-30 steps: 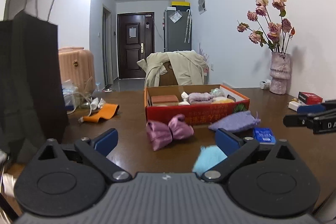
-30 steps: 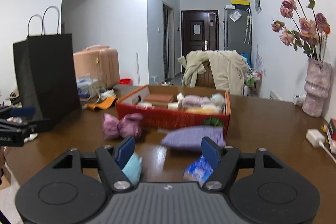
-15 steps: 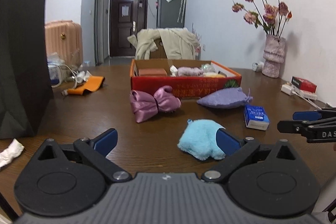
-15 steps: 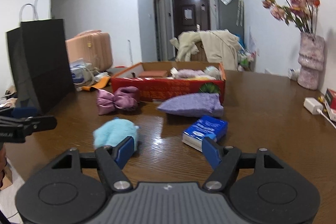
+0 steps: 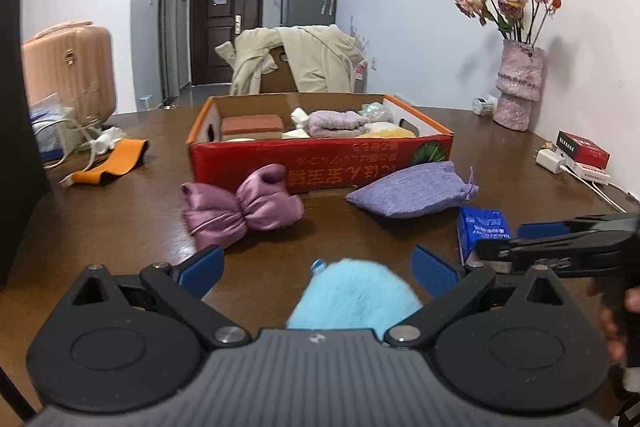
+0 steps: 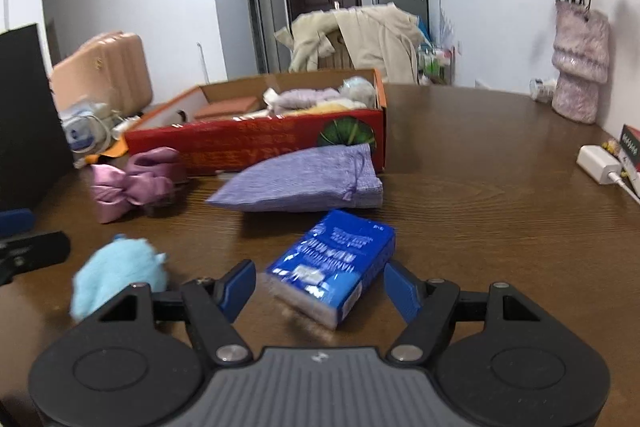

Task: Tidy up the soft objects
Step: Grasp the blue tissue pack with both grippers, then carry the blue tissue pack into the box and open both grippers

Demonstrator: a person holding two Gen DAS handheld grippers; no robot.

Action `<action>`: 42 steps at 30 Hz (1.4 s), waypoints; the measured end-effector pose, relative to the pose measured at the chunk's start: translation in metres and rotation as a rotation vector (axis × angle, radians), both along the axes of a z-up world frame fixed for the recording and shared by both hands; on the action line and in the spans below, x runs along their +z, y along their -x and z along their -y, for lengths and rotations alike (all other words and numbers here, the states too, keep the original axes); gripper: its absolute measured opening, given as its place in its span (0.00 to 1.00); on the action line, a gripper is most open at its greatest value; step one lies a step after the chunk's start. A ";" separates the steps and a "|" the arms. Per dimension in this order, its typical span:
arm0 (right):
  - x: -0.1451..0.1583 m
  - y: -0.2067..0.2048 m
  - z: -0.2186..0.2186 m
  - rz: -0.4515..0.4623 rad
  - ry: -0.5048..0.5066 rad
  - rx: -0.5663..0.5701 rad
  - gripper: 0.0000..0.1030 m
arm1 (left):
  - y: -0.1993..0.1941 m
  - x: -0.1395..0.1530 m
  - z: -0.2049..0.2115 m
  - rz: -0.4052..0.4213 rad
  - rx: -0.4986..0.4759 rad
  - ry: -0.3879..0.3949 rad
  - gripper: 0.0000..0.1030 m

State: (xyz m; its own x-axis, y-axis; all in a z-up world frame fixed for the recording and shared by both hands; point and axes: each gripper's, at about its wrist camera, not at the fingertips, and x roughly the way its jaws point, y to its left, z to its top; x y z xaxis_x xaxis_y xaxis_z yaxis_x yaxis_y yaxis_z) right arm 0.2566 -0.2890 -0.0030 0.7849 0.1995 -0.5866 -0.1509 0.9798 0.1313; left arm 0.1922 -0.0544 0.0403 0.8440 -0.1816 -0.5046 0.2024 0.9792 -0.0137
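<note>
Left wrist view, lower centre: left gripper jaws spread around blue puff. Right gripper jaws spread astride tissue pack; could skid off-centre if closed crooked.

Fluffy blue pouch lies between the spread jaws.

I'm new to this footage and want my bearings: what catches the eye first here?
The red cardboard box of folded soft things sits mid-table. In front of it lie a pink satin bow and a lilac drawstring pouch. Nearer, the left gripper has its open jaws around a fluffy blue puff, and the right gripper has its open jaws around a blue tissue pack.
</note>
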 end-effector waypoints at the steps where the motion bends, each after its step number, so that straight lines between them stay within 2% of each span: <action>1: -0.003 -0.007 -0.002 -0.012 0.012 0.006 0.67 | -0.005 0.001 0.004 -0.002 -0.005 -0.005 0.99; 4: -0.006 -0.012 -0.007 -0.002 0.040 0.052 0.65 | -0.019 0.003 0.015 -0.001 -0.014 -0.016 0.99; 5: -0.005 -0.009 -0.007 0.000 0.041 0.099 0.65 | -0.023 0.004 0.018 -0.002 -0.018 -0.017 0.99; 8: -0.002 0.005 -0.008 0.003 0.041 0.341 0.65 | -0.035 0.004 0.030 -0.015 -0.036 -0.016 0.99; 9: -0.001 0.009 -0.003 0.005 0.050 0.363 0.66 | -0.040 0.002 0.036 -0.022 -0.042 -0.021 0.99; 10: 0.000 0.012 0.003 0.017 0.066 0.344 0.74 | -0.043 0.001 0.041 -0.027 -0.046 -0.025 0.99; 12: 0.002 0.015 0.021 0.032 0.086 0.267 0.83 | -0.049 -0.003 0.053 -0.041 -0.065 -0.023 0.99; 14: 0.006 0.016 0.043 0.040 0.048 0.205 0.82 | -0.054 -0.006 0.065 -0.056 -0.088 -0.007 0.99; 17: 0.010 0.019 0.071 0.039 -0.024 0.120 0.79 | -0.059 -0.009 0.083 -0.084 -0.146 0.027 0.93; 18: 0.010 0.019 0.080 0.028 -0.059 0.095 0.70 | -0.060 -0.010 0.089 -0.095 -0.168 0.041 0.89; 19: 0.008 0.020 0.088 0.007 -0.120 0.089 0.57 | -0.062 -0.012 0.093 -0.105 -0.188 0.055 0.82; 20: 0.007 0.020 0.094 -0.022 -0.194 0.103 0.51 | -0.064 -0.015 0.098 -0.117 -0.210 0.070 0.77; 21: 0.003 0.020 0.098 -0.055 -0.270 0.133 0.47 | -0.067 -0.019 0.102 -0.141 -0.222 0.073 0.64; 22: 0.000 0.019 0.098 -0.084 -0.318 0.161 0.44 | -0.072 -0.024 0.105 -0.174 -0.221 0.075 0.48; 25: -0.012 0.019 0.087 -0.130 -0.393 0.228 0.42 | -0.079 -0.035 0.102 -0.249 -0.210 0.129 0.31; 27: -0.018 0.014 0.080 -0.133 -0.427 0.229 0.42 | -0.078 -0.037 0.094 -0.277 -0.202 0.180 0.30; 32: -0.025 -0.003 0.079 -0.090 -0.467 0.134 0.42 | -0.060 -0.039 0.073 -0.358 -0.201 0.281 0.30; 34: -0.023 -0.002 0.079 -0.066 -0.460 0.128 0.42 | -0.055 -0.035 0.071 -0.336 -0.179 0.277 0.38; 36: -0.024 -0.004 0.080 -0.070 -0.436 0.116 0.41 | -0.057 -0.033 0.070 -0.310 -0.150 0.283 0.41; 39: -0.026 -0.006 0.075 -0.085 -0.407 0.111 0.28 | -0.070 -0.036 0.071 -0.322 -0.118 0.329 0.43; 42: -0.025 -0.003 0.076 -0.081 -0.405 0.098 0.24 | -0.077 -0.039 0.074 -0.338 -0.127 0.342 0.32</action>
State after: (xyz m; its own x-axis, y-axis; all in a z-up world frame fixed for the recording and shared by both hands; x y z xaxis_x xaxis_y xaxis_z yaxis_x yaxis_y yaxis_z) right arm 0.2594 -0.3648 -0.0284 0.7051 0.4982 -0.5046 -0.2146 0.8281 0.5179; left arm 0.2693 -0.1286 0.0014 0.6039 -0.4754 -0.6398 0.2483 0.8749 -0.4157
